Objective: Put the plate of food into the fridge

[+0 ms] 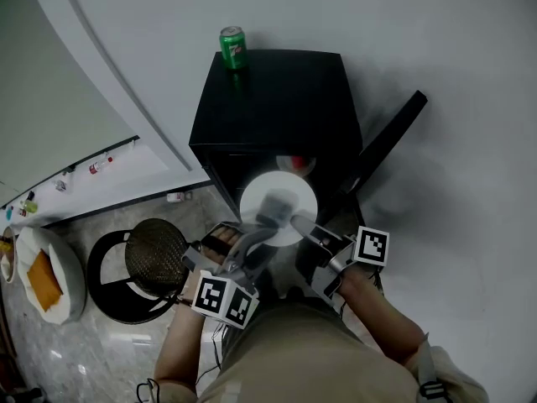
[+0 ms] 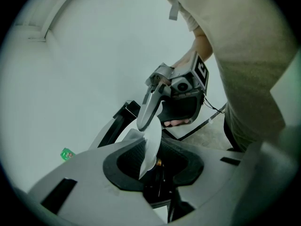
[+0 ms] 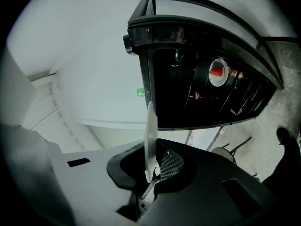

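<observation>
Setting: pale floor, black fridge (image 1: 277, 99), door open, green can (image 1: 232, 47) on top | Item: white plate (image 1: 281, 196) just before the opening, not yet inside | Tongs: left gripper (image 1: 256, 240) and right gripper (image 1: 304, 225) narrow, pinching opposite rims | Step: carry-in | Next: probably a level push onto a shelf.

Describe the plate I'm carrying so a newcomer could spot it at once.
Find the black mini fridge with a green can on top. At its open front hangs a round white plate, its rim clamped by the left gripper and right gripper. The small dish with something red sits inside; this one is outside.
</observation>
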